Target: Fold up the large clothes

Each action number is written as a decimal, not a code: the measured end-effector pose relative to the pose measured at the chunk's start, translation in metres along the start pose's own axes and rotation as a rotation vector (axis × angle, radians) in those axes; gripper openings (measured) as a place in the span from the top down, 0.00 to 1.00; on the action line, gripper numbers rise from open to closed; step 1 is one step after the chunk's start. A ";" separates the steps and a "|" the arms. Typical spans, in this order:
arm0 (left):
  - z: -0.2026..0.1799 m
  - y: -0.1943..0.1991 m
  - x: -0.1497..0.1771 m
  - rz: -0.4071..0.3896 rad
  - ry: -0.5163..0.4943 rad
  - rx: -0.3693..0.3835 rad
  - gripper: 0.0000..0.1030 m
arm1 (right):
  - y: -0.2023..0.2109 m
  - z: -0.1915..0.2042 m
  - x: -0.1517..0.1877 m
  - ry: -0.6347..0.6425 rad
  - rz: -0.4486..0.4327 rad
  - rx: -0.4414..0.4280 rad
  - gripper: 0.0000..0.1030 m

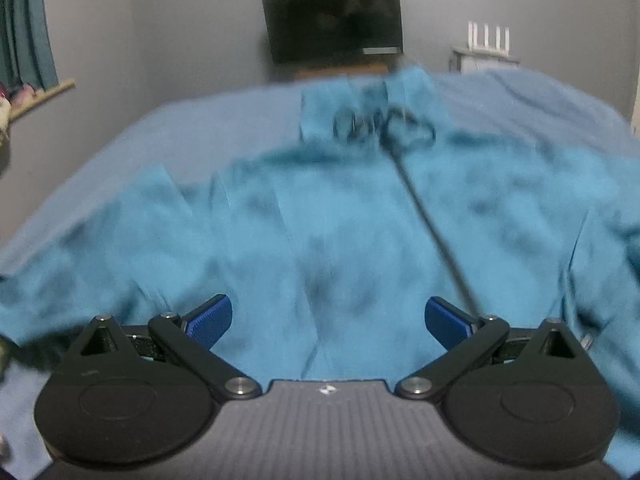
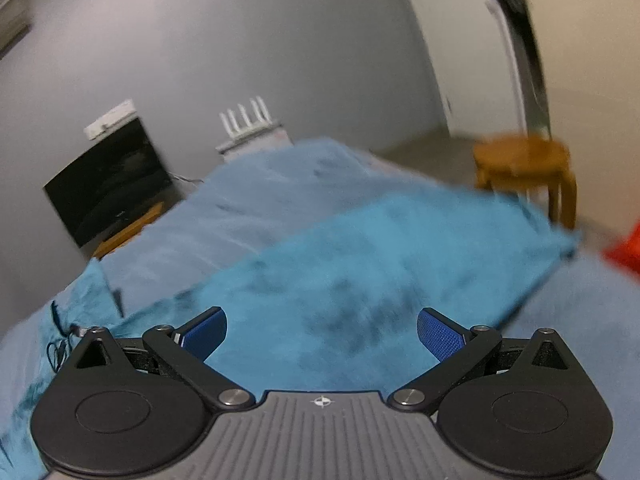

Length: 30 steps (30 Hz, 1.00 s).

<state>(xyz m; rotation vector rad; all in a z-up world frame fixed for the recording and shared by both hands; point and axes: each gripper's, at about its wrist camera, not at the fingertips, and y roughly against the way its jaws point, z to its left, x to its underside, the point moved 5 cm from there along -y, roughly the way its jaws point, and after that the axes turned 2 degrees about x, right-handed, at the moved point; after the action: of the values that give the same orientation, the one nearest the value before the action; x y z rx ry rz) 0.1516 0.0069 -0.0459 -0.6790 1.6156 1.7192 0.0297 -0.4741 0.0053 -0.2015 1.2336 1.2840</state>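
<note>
bed (image 1: 208, 136) under my teal jacket (image 1: 320, 224) fills the room; tv (image 1: 334, 20) at twelve, stool (image 2: 524, 168) at two. left gripper (image 1: 328, 322) and right gripper (image 2: 322, 330) both gape, holding nothing.

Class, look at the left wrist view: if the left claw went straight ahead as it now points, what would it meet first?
Probably the teal fleece zip jacket spread on the blue bed; the open left claw points at it.

Left gripper (image 1: 327, 322): we hold its blue pads spread wide apart, nothing between them.
Right gripper (image 2: 322, 334): ours likewise, fingers splayed wide, gripping nothing.
</note>
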 end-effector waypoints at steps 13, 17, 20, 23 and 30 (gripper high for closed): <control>0.023 -0.053 0.034 0.206 0.194 0.131 0.00 | -0.113 -0.098 0.025 -0.332 0.078 0.229 0.22; 0.018 -0.060 0.034 0.217 0.171 0.132 0.00 | -0.130 -0.125 0.028 -0.432 0.079 0.232 0.30; 0.015 -0.064 0.031 0.214 0.146 0.136 0.00 | -0.139 -0.138 0.027 -0.512 0.033 0.166 0.38; 0.012 -0.072 0.029 0.206 0.133 0.137 0.00 | -0.144 -0.143 0.019 -0.537 -0.041 0.138 0.60; 0.014 -0.075 0.018 0.135 0.162 0.158 0.01 | -0.139 -0.140 0.002 -0.475 -0.197 0.108 0.89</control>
<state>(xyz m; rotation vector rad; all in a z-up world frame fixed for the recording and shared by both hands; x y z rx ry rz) 0.1982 0.0233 -0.1062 -0.6589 1.9256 1.6430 0.0594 -0.6223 -0.1216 0.0597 0.8478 1.0158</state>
